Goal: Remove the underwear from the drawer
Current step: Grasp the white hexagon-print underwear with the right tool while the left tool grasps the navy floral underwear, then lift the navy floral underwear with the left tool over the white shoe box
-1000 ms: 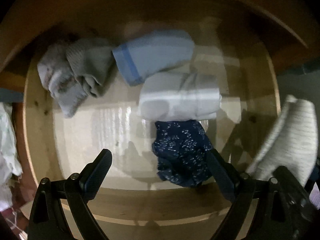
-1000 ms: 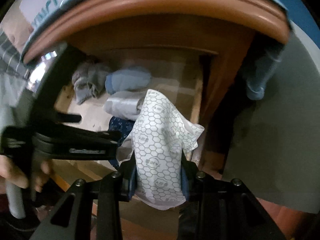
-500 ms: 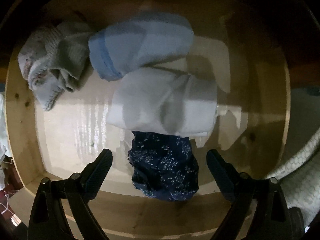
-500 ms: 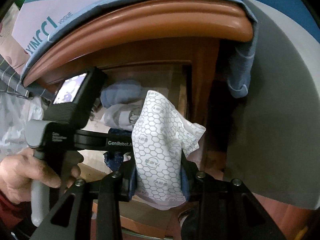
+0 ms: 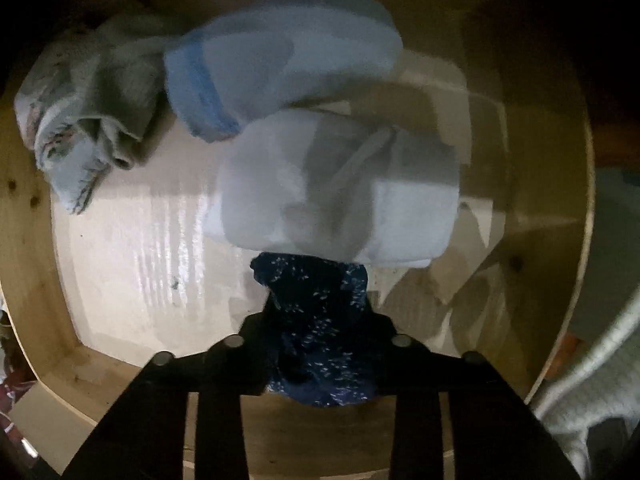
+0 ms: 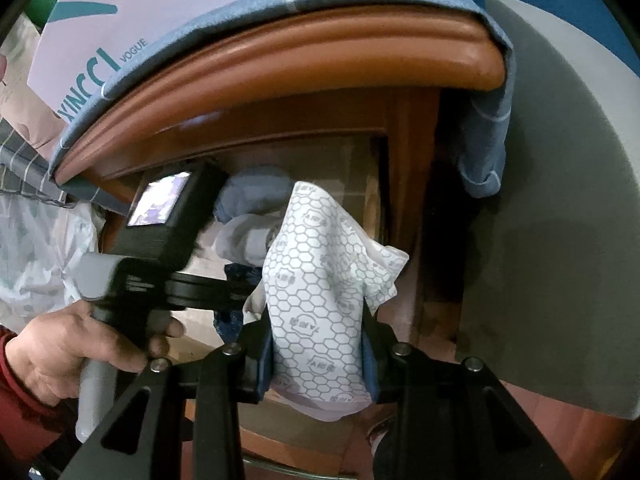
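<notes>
The navy underwear [image 5: 320, 320], long axis running front to back, lies at the drawer's front wall [image 5: 256, 436], pinched by the closing left gripper [image 5: 320, 332]. Bare floor is seen leftward. Hexagon-print underwear [image 6: 316, 312] is clamped by the right gripper [image 6: 318, 356].

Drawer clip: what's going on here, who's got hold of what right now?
A person is emptying underwear from a wooden drawer with a handheld gripper in each hand. The left gripper points down into the drawer, its jaws closing on the dark blue speckled underwear, which sits bunched between them. The right gripper holds a white hexagon-print piece clear of the drawer. A white bundle, a light blue one and a grey one lie inside.
</notes>
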Available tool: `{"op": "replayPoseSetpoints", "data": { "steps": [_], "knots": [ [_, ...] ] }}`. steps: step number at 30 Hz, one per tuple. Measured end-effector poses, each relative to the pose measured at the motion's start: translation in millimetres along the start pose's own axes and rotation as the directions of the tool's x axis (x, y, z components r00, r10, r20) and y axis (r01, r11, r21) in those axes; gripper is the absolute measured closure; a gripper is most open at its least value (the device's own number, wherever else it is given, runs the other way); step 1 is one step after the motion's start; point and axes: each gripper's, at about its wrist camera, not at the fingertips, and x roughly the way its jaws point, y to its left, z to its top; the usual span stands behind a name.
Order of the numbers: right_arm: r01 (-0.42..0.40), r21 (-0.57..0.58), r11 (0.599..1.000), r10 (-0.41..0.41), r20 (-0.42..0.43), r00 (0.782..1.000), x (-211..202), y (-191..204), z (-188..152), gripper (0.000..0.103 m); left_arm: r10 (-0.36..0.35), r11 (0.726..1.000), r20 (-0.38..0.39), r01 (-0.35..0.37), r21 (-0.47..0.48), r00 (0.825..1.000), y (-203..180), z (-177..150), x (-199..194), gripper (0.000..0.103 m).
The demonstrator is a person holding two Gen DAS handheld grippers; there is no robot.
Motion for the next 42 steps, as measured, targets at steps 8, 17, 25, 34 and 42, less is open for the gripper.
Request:
{"op": "replayPoseSetpoints", "data": {
  "steps": [8,17,25,34,42],
  "knots": [
    [0.006,-0.024,1.0,-0.006,0.013,1.0,4,5,0,0.068,0.007,0.999,0.127,-0.011,0.032,0.992,21,-22,-41,0.077],
    [0.039,-0.053,0.998,-0.039,0.018,0.999,8,16,-7,0.068,0.065,0.997,0.302,-0.076,0.025,0.951,32,-61,-89,0.077],
    [0.06,-0.068,0.996,-0.058,0.021,0.998,10,19,-3,0.068,0.101,0.989,0.422,-0.137,0.057,0.901,49,-113,-126,0.077],
    [0.084,-0.061,0.995,-0.083,0.024,0.996,19,22,-2,0.068,0.053,0.987,0.545,-0.125,0.096,0.837,57,-150,-198,0.077],
    [0.088,-0.05,0.995,-0.085,0.05,0.995,16,22,-5,0.068,0.044,0.991,0.635,-0.116,0.072,0.772,69,-169,-262,0.077]
  ]
}}
